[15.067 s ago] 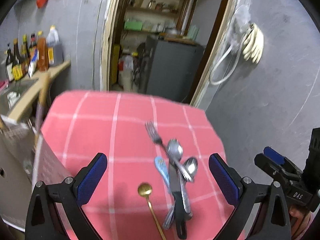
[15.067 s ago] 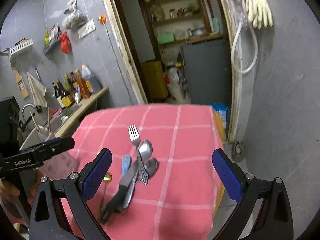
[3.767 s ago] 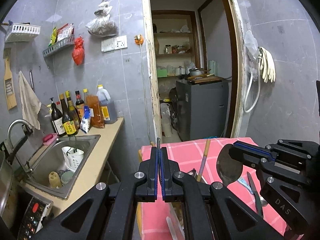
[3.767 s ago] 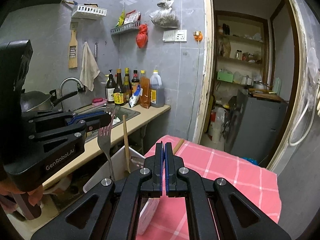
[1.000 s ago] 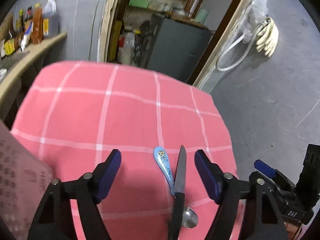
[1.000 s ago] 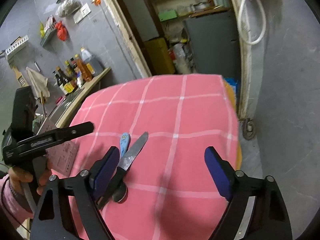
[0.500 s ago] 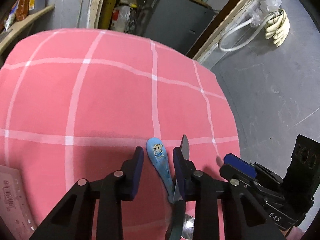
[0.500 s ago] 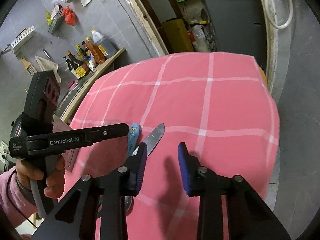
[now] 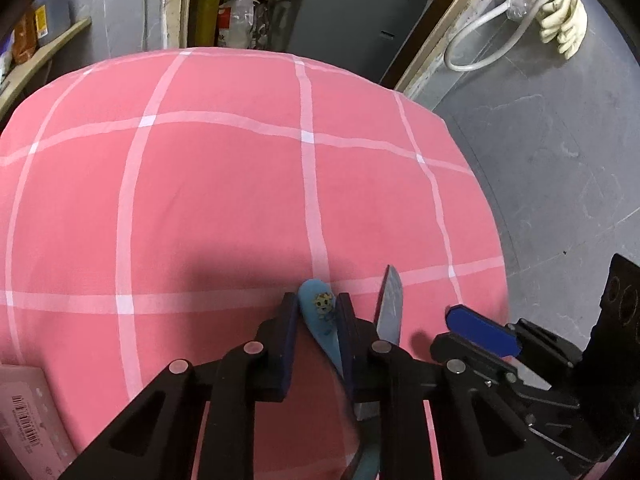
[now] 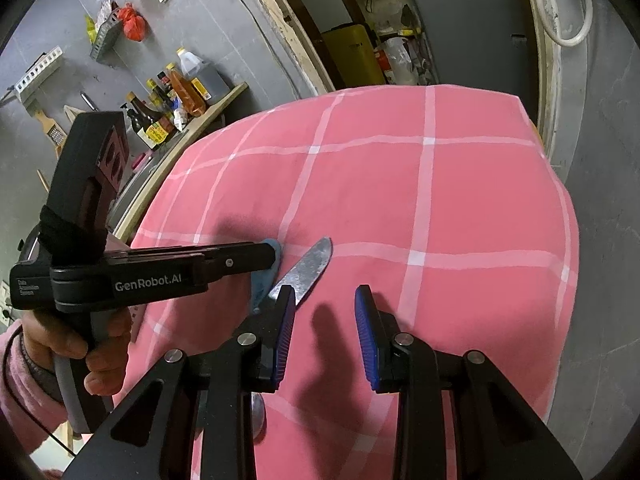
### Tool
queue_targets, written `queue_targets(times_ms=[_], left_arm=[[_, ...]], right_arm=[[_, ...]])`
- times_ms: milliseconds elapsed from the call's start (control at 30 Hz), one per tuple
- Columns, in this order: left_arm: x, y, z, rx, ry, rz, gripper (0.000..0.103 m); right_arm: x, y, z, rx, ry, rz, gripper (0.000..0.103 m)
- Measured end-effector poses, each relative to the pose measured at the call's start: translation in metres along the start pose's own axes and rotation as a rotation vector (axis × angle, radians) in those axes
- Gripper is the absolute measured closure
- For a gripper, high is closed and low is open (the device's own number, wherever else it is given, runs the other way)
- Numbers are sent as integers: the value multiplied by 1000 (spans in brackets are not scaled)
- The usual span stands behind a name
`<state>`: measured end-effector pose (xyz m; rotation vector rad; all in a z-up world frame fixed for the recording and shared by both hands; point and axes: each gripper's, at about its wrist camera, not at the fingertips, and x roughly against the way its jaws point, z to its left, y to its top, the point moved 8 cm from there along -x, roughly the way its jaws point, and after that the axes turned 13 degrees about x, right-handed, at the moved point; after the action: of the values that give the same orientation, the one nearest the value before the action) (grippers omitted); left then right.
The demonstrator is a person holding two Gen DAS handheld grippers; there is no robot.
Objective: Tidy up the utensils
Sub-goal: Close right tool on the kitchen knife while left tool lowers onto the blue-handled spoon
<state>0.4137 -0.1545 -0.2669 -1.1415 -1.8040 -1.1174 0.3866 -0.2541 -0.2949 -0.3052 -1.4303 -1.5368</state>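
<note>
A light blue spoon handle with a cartoon print point(image 9: 322, 318) lies on the pink checked tablecloth point(image 9: 224, 200). My left gripper point(image 9: 318, 308) is closed around it, one finger on each side. A knife point(image 9: 389, 307) lies just to its right, blade pointing away; it also shows in the right wrist view point(image 10: 306, 270). My right gripper point(image 10: 325, 320) hangs partly open and empty just right of the knife, its left finger point(image 10: 285, 312) beside the blade. A metal spoon bowl point(image 10: 258, 410) peeks out under it.
A pinkish box with a barcode point(image 9: 28, 420) stands at the cloth's near left edge. A counter with bottles point(image 10: 176, 92) lies to the left. The table's right edge point(image 10: 568, 240) drops to a grey floor.
Both grippers have dropped towards the cloth and narrowed. My left fingers have closed in around the blue spoon handle. My right fingers have narrowed beside the knife.
</note>
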Motion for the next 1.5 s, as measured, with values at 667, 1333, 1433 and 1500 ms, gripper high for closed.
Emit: queue_targets(times_ms=[667,1333,1433,1500], left_arm=[[-2,-9,27,159,-140,93,102],[-1,-9,34,185,-179,91,101],[4,-10,37,207,-175,68,101],[6,-11,40,227,-173,53,101]], right_arm=[[-24,-19,15,-273,229,88,78],[-59,3,28,-355,201,112,80],[-61,8,37,-326,113,141,80],[-62,11,42,-312,70,151,80]])
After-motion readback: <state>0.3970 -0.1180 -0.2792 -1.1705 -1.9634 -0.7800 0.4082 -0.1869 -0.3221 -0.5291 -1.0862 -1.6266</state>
